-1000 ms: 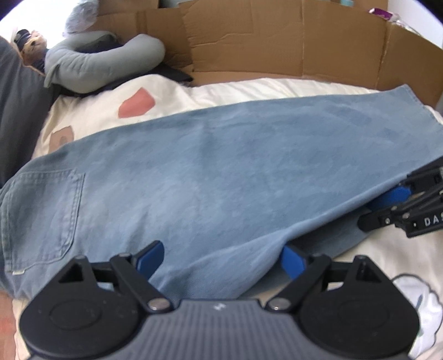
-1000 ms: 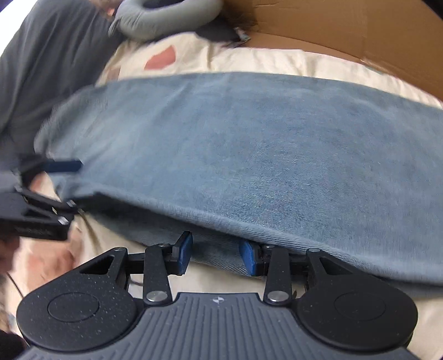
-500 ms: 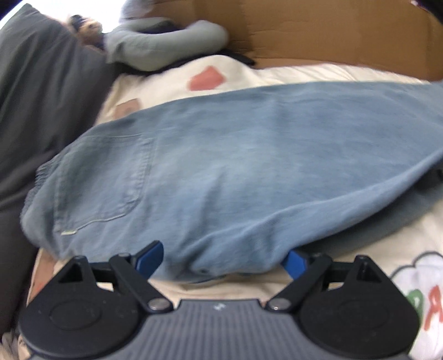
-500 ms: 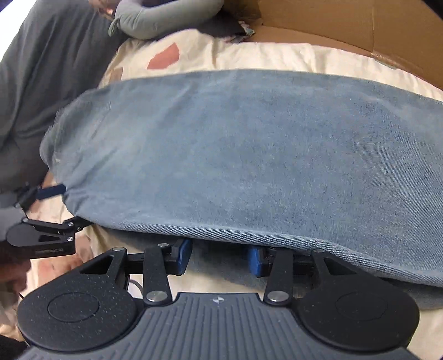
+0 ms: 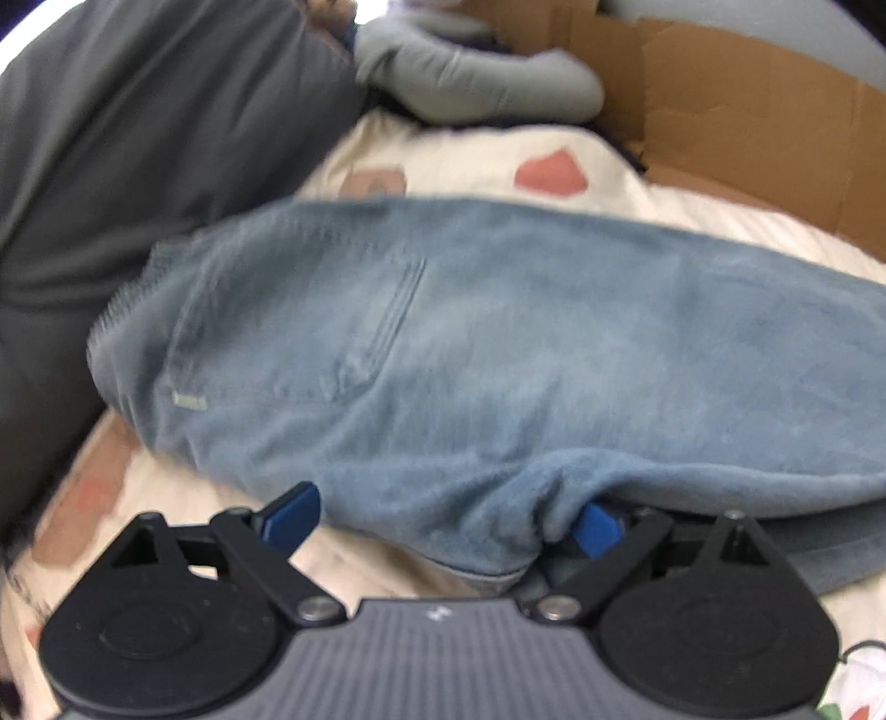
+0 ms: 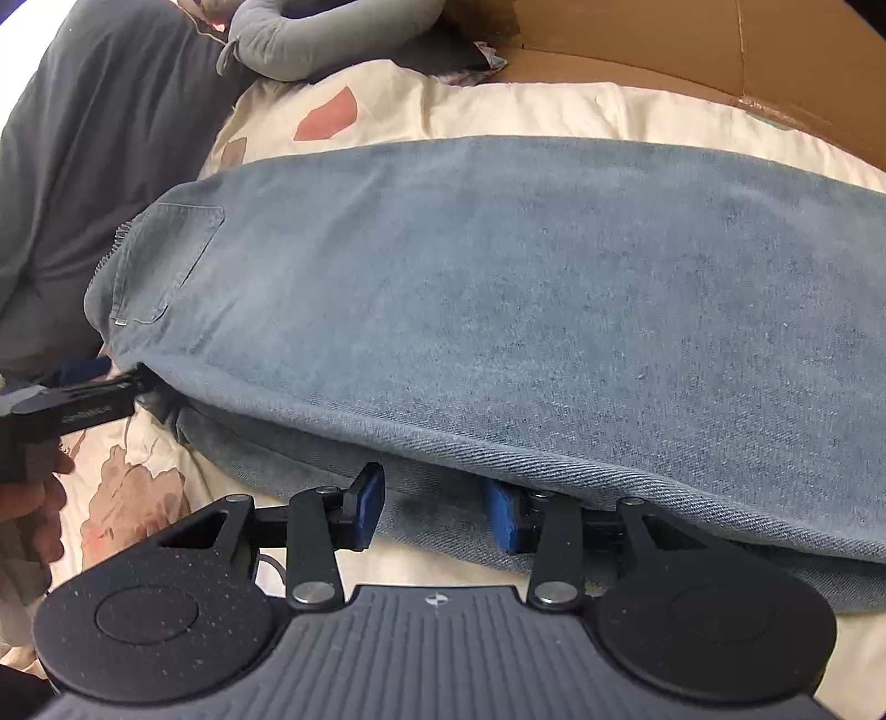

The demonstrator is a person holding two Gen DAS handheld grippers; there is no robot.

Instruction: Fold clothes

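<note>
- Left wrist view: your left gripper [image 5: 443,518] is right at the near edge of the jeans [image 5: 498,354], fingers spread wide apart. The left blue pad [image 5: 290,512] sits out in the clear over the bedsheet [image 5: 476,160], while the right pad [image 5: 595,523] is tucked in under a bunched fold of denim. Nothing is pinched there as far as you can see, the cloth just bulges into the gap. This shot is pretty blurry, so fine detail is a wash.
- The jeans lie folded lengthwise across the cream patterned bedsheet, back pocket [image 5: 310,332] facing up toward the left end, waistband end near the dark grey pillow [image 5: 138,138].
- Right wrist view: your right gripper [image 6: 434,507] is at the long near edge of the jeans [image 6: 498,288], further along the leg. Its fingers stand partly apart, with the lower layer of denim lying between them and the top layer's hem draping over the right pad [image 6: 501,518]. The pads aren't squeezing the cloth.
- Same view, far left: you can see your left gripper [image 6: 130,387] poking in under the pocket end, with your hand [image 6: 33,515] behind it.
- Behind it all there's a grey neck pillow [image 6: 332,33] and a cardboard box [image 6: 692,50] along the far side of the bed.
</note>
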